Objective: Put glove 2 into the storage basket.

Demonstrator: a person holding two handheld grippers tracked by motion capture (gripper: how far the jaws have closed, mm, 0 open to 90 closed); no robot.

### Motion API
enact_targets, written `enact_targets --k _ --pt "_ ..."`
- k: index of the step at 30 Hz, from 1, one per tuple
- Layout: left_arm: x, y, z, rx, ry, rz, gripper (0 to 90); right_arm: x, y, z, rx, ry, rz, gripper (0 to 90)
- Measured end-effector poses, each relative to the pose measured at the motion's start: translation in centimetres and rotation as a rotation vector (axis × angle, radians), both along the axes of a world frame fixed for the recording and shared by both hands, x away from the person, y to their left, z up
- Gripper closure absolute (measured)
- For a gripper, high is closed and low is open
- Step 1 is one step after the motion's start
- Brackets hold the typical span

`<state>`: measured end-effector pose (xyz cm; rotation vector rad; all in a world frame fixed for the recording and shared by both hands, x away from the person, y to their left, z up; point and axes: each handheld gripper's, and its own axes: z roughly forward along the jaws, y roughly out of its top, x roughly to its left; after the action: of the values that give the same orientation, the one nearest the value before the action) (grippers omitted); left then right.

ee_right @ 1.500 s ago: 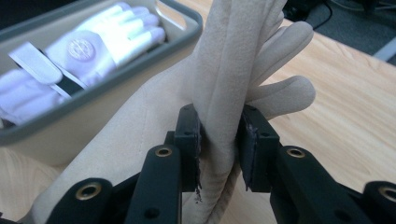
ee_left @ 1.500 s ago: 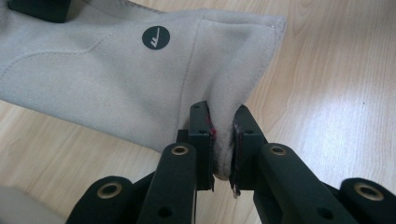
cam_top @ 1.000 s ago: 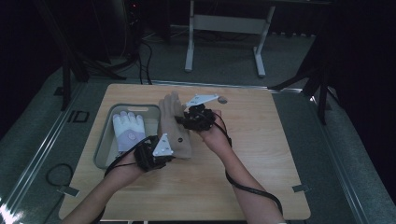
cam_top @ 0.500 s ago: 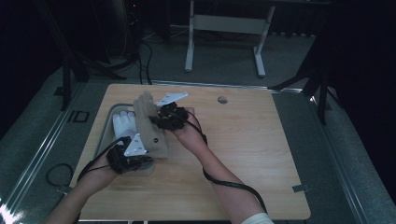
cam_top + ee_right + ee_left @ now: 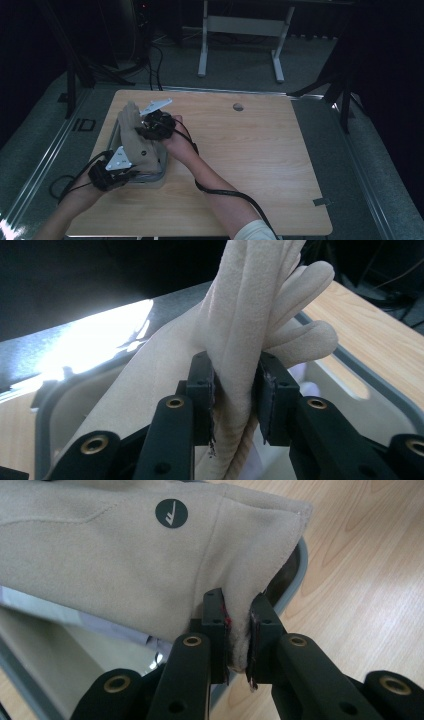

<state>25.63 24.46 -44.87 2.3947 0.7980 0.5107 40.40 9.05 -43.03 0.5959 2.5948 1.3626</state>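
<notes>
Beige suede-like fabric glove (image 5: 134,137) held stretched above grey rectangular plastic tray (image 5: 162,172) at left side of wooden table (image 5: 260,165). Left gripper (image 5: 239,630) clamps cuff corner; right gripper (image 5: 235,390) clamps bunched finger end. Round dark logo (image 5: 171,513) on cuff.

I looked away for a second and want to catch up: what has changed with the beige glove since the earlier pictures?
Both grippers carried the beige glove leftward across the table, from its middle to above the grey tray. The left gripper stays clamped on the cuff, the right gripper on the fingers.
</notes>
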Motion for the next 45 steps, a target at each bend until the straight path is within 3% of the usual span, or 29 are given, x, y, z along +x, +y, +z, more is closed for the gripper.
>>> enact_targets --k 8,12,17,21,26,28,29,30,31,32,33,34,35,37,39,41,45 --pt "0.8 0.5 -1.2 -0.008 0.039 0.018 81.6 0.6 1.5 -1.5 -0.044 0.004 -0.002 70.8" --pt "1.2 0.6 -1.7 -0.023 0.064 0.023 81.6 1.2 1.7 -2.5 -0.073 0.028 -0.007 70.6" --pt "1.5 0.3 -1.9 -0.012 0.071 0.021 81.4 2.0 2.1 -4.3 -0.127 0.066 -0.016 69.1" --pt "1.9 0.5 -2.4 -0.035 0.089 0.028 81.2 2.6 1.9 -5.2 -0.124 0.082 -0.023 65.2" --pt "2.0 0.7 -2.5 -0.057 0.101 0.027 80.2 2.9 1.3 -5.1 -0.110 0.095 -0.023 59.1" --pt "2.0 0.8 -2.3 -0.059 0.104 0.027 79.2 2.9 1.0 -4.8 -0.101 0.100 -0.026 50.2" --pt "2.0 0.9 -2.2 -0.067 0.106 0.030 77.5 2.9 0.9 -4.7 -0.096 0.111 -0.026 44.1" --pt "2.0 0.9 -2.2 -0.067 0.106 0.030 74.0 2.9 0.9 -4.7 -0.096 0.111 -0.026 44.1" --pt "1.9 1.2 -1.6 -0.105 0.101 0.035 74.0 2.9 0.8 -4.5 -0.096 0.111 -0.020 39.9" --pt "1.8 1.2 -1.4 -0.106 0.099 0.034 63.4 2.7 0.4 -4.1 -0.091 0.108 -0.028 31.3" --pt "1.7 1.1 -1.1 -0.098 0.095 0.037 59.3 2.7 0.1 -3.8 -0.078 0.114 -0.006 26.0" --pt "1.5 1.0 -0.8 -0.094 0.079 0.036 49.2 2.5 -0.6 -3.2 -0.056 0.093 -0.002 24.5" --pt "1.4 0.8 -0.6 -0.109 0.074 0.034 49.2 2.5 -0.6 -3.2 -0.056 0.093 -0.002 24.5" --pt "1.3 0.6 -0.1 -0.144 0.067 0.049 39.7 2.1 -1.1 -2.5 -0.005 0.099 0.031 18.1" --pt "1.3 0.4 0.3 -0.181 0.062 0.048 28.9 1.7 -1.5 -2.1 -0.009 0.089 0.037 15.2" --pt "1.4 0.3 0.7 -0.220 0.036 0.058 24.3 1.3 -1.9 -1.8 -0.017 0.083 0.034 14.6" --pt "1.7 -0.3 0.9 -0.245 0.007 0.066 15.6 0.8 -3.1 -1.6 -0.026 0.069 0.043 14.0"
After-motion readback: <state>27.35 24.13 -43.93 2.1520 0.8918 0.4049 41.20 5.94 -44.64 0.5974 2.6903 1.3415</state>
